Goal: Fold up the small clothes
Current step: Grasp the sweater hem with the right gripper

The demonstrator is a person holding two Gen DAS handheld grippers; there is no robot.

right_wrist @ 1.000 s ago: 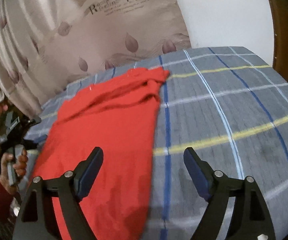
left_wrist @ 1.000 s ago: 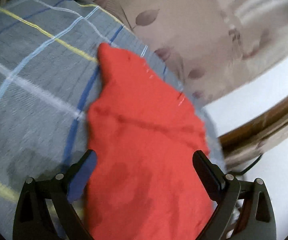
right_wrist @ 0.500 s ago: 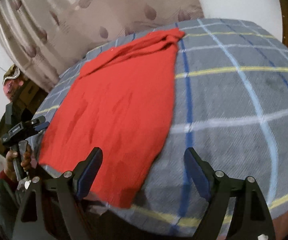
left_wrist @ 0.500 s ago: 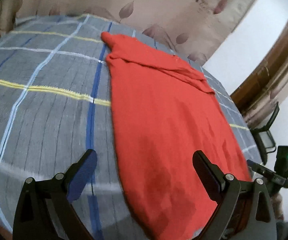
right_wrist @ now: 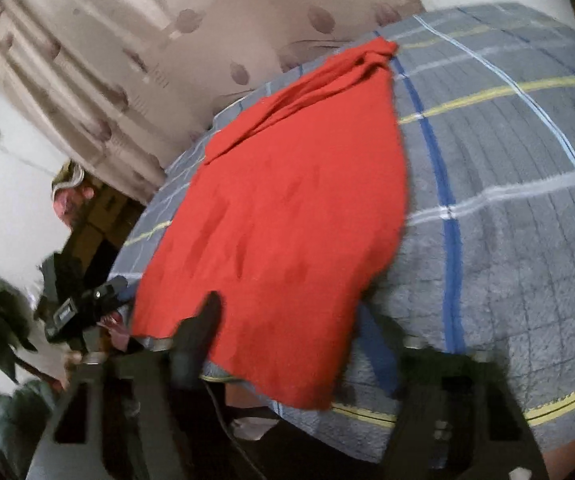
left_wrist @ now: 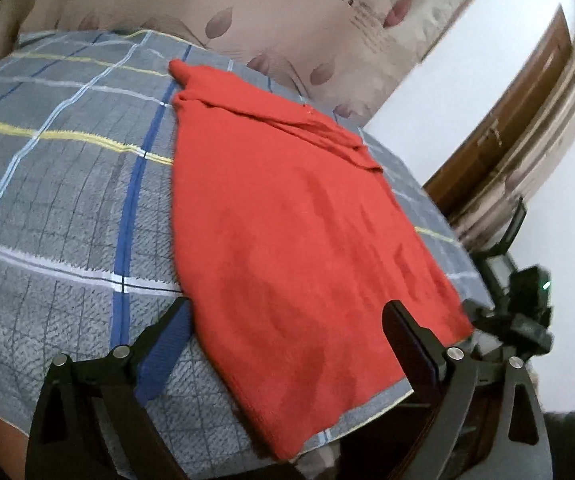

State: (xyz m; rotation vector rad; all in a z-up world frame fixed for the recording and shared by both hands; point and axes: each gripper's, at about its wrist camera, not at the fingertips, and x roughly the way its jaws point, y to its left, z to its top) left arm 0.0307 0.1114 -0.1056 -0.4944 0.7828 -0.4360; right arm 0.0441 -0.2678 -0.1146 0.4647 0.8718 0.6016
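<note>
A red garment (left_wrist: 287,232) lies spread flat on a grey plaid bed cover (left_wrist: 67,184), with bunched folds at its far end and its near hem at the bed's front edge. It also shows in the right wrist view (right_wrist: 287,216). My left gripper (left_wrist: 287,328) is open and empty, hovering just in front of the near hem. My right gripper (right_wrist: 291,328) is open and empty, near the garment's near hem; the view is blurred. The right gripper also appears at the right edge of the left wrist view (left_wrist: 523,312).
A leaf-patterned curtain (left_wrist: 287,12) hangs behind the bed. A wooden door frame (left_wrist: 519,120) and white wall stand at the right. The bed cover (right_wrist: 507,200) extends right of the garment. The left gripper in a hand (right_wrist: 83,312) shows at the bed's left edge.
Both grippers have pulled back toward the bed's near edge and away from the garment, so more of it and the bed front shows. The garment lies still. Both stay open.
</note>
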